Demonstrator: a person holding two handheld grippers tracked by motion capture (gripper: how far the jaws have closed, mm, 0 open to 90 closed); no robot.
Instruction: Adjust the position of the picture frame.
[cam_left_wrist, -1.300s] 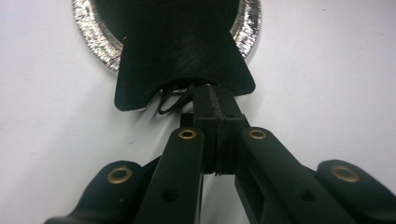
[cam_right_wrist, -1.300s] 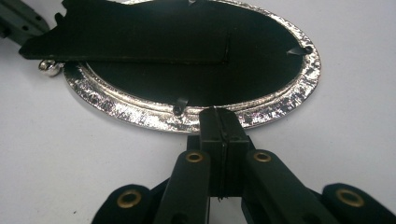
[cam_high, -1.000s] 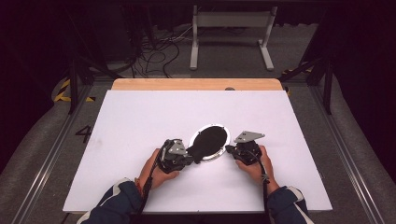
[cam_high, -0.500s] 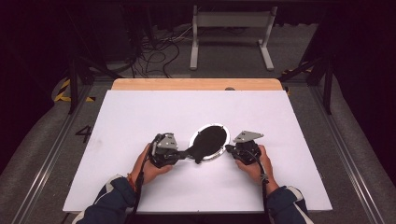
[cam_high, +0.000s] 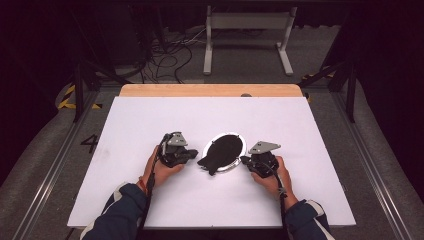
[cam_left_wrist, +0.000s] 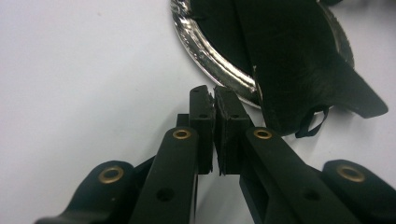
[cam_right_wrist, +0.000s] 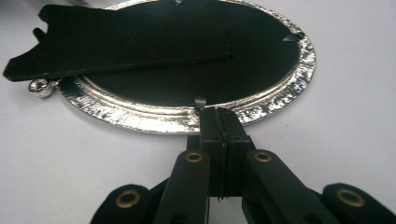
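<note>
white tabletop (cam_high: 150, 125) under the high camera, and right in the middle of it sits the silver oval dish (cam_high: 239, 145), shiny crinkled rim, with a black cloth piece (cam_high: 220, 152) lying across it and spilling over the near-left edge of the rim onto the board. in the left gripper view that overhanging corner of the cloth piece (cam_left_wrist: 299, 70) comes to a point past the dish rim (cam_left_wrist: 210, 51), with a thin black loop of thread dangling off it. the left hand-held gripper (cam_high: 192, 155) sits just left of the dish, jaws drawn together with only a sliver of a gap, nothing between them, tips resting just beside the rim and apart from the cloth; left hand-held gripper (cam_left_wrist: 214, 100) looks clenched and empty. over on the right, the right hand-held gripper (cam_high: 246, 161) is right at the near-right edge of the dish, and the right gripper view puts its tips (cam_right_wrist: 218, 114) hard up against the silver rim (cam_right_wrist: 261, 109), jaws pressed flat together; there's a small grey tab sticking up right at the tips, but whether it's pinched between them i cannot tell. from that side the cloth piece (cam_right_wrist: 130, 42) lies flat over the dark middle of the dish, and a little silver bead (cam_right_wrist: 41, 87) sits on the tabletop at the far-left end, just beside the rim under the cloth's ragged edge. both forearms in dark sleeves come in from the near edge, one hand behind each gripper.
</note>
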